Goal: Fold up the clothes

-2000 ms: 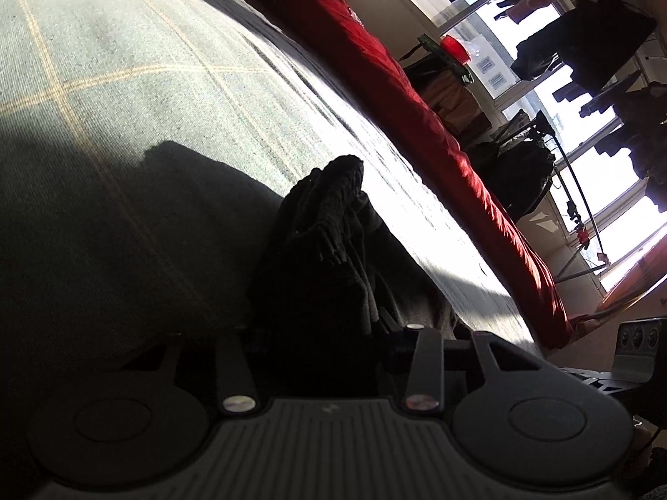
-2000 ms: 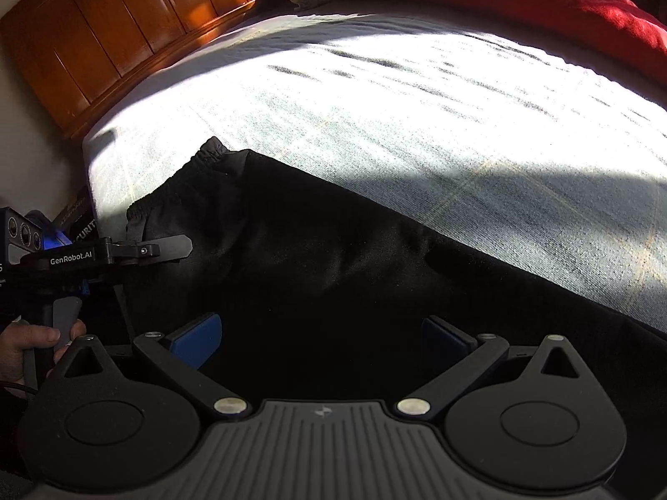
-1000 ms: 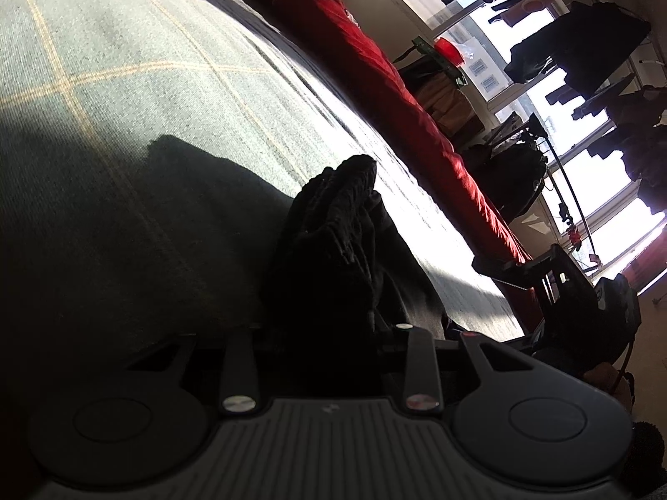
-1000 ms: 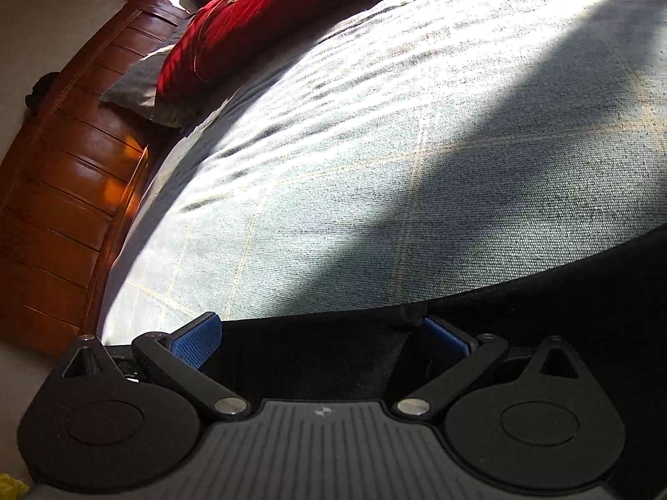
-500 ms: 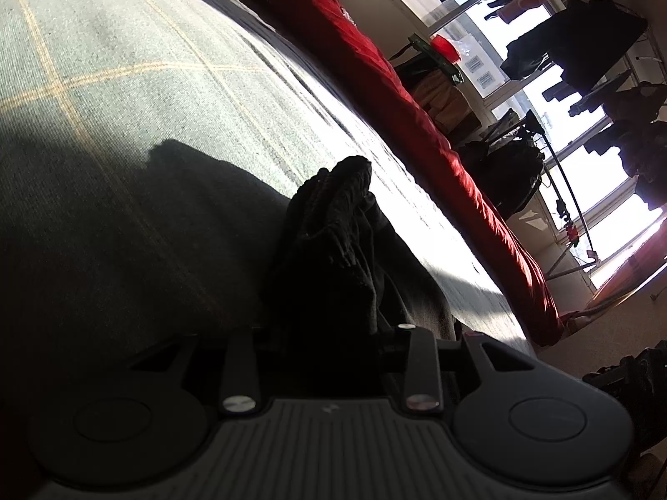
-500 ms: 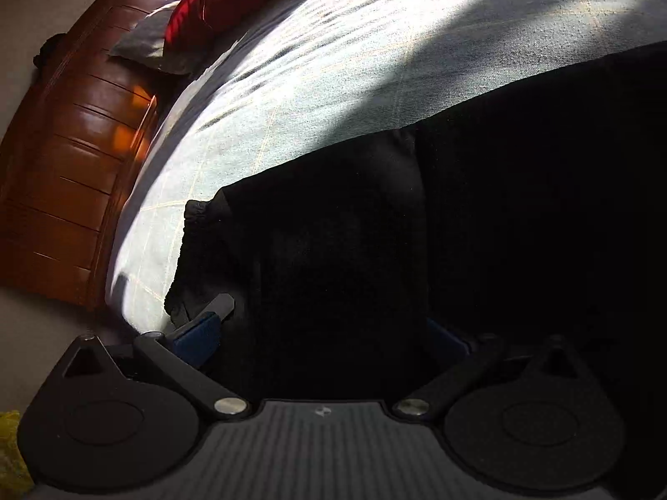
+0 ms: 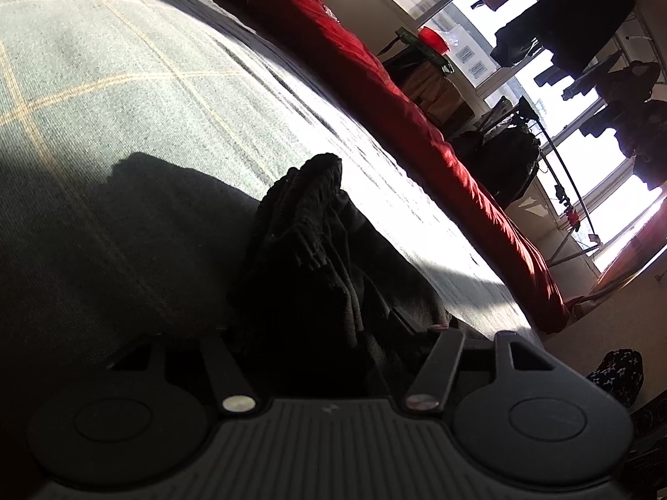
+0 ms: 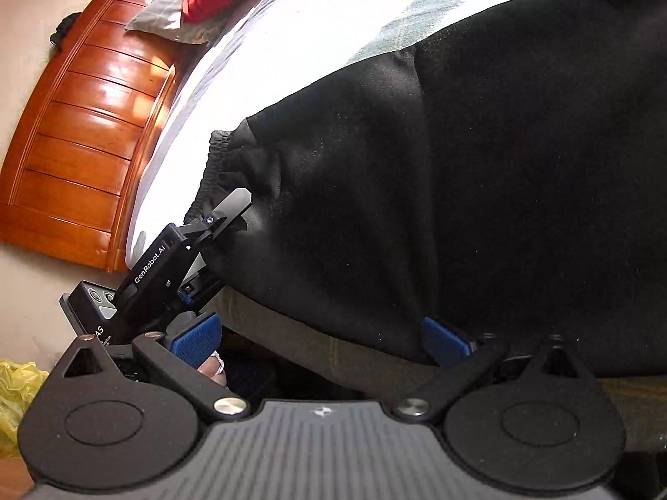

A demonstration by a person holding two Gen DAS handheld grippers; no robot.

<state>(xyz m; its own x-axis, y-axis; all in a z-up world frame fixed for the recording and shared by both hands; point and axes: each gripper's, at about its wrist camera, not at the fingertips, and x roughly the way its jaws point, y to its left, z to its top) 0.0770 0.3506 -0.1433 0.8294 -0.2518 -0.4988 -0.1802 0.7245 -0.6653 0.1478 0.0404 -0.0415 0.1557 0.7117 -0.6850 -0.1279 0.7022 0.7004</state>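
A wide bed with a pale grey-green cover crossed by thin yellow lines (image 7: 137,96) fills most of both views, half in hard sunlight and half in shadow. Spread over its near edge lies a large black fleece garment (image 8: 479,175), flat across the cover, with a gathered elastic cuff bunched at its left end. A long red satin quilt (image 7: 400,112) runs along the far side of the bed, and behind it a rack of dark hanging clothes (image 7: 583,41) stands against bright windows. A glossy orange-brown wooden headboard (image 8: 87,125) closes off the head of the bed, with a grey pillow (image 8: 166,16) leaning on it.

The left gripper (image 8: 233,212) sits at the cuffed end of the garment. Its jaws have just been opening, and the bunched black cloth stands between them in the left wrist view; whether the pads press on it is lost in the dark folds. The right gripper (image 8: 321,337) hangs at the bed's edge with its blue-padded fingers (image 8: 196,333) well apart, the garment's hem just beyond them and nothing gripped. A crumpled yellow plastic bag (image 8: 16,391) lies on the floor at the lower left.
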